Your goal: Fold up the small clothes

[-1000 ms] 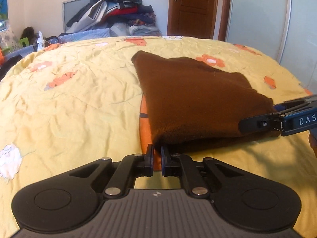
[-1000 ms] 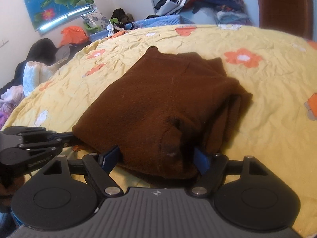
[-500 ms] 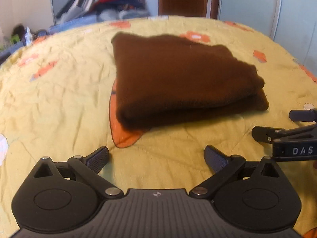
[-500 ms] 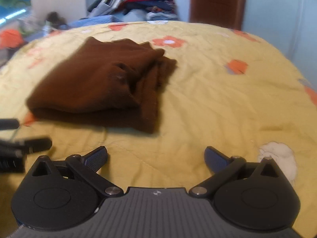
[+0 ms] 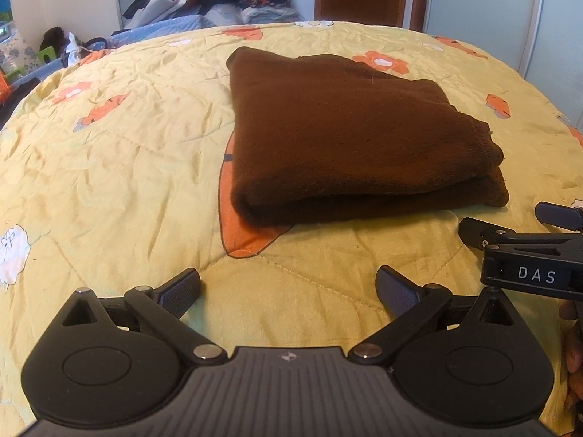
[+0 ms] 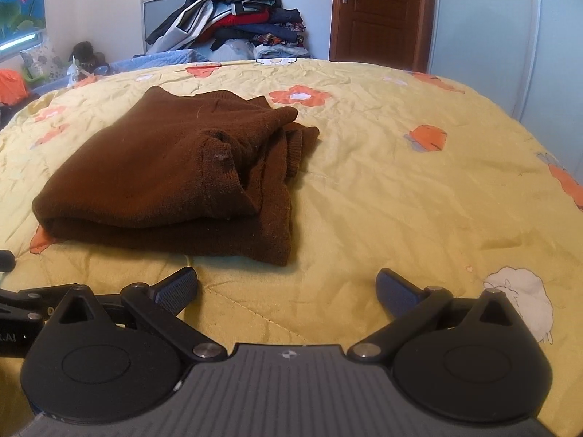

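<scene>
While hand-held grippers gape, brown sweater (image 5: 346,138) lies folded.

I'm looking across a bed with a yellow flowered quilt (image 6: 400,189). Behind it clothes are heaped in a pile (image 6: 233,18) against a pale wall (image 6: 102,3). A brown wooden door (image 6: 379,11) stands shut beside a pale wardrobe (image 6: 484,29); daylight comes from the left.

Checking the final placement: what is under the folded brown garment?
The folded brown garment lies on the yellow quilt, partly over an orange printed patch that shows at its near corner. The rest of that print is covered.
</scene>
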Motion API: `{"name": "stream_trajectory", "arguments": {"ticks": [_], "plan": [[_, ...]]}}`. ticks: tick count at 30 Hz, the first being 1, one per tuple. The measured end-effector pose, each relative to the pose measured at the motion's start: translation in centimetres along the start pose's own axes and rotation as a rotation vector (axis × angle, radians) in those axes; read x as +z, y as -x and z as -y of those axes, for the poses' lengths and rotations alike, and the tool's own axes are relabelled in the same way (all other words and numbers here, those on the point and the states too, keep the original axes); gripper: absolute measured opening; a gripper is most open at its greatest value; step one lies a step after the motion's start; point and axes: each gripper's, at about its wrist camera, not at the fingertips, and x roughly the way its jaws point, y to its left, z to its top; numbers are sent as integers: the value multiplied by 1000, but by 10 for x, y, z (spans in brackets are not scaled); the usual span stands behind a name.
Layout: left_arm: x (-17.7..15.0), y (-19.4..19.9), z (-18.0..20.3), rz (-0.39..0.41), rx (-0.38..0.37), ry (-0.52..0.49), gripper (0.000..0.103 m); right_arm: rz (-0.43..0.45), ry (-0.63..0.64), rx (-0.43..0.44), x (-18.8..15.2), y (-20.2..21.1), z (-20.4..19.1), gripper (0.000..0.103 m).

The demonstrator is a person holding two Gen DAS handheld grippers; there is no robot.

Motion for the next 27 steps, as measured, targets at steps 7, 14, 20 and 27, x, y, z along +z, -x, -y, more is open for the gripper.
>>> {"name": "stream_trajectory", "arguments": {"ticks": [7,14,20,27], "plan": [[7,-3,-12,-32,46,33,103,17,9,12,-3,1,0,103],[4,-5,-22,13,72,87,103,20,10,18,-5,3,0,103],[-14,-1,-22,150,63,71,103,20,10,17,-5,2,0,103],[-12,-2,-22,151,57,69,103,20,10,18,-5,2,0,103]]}}
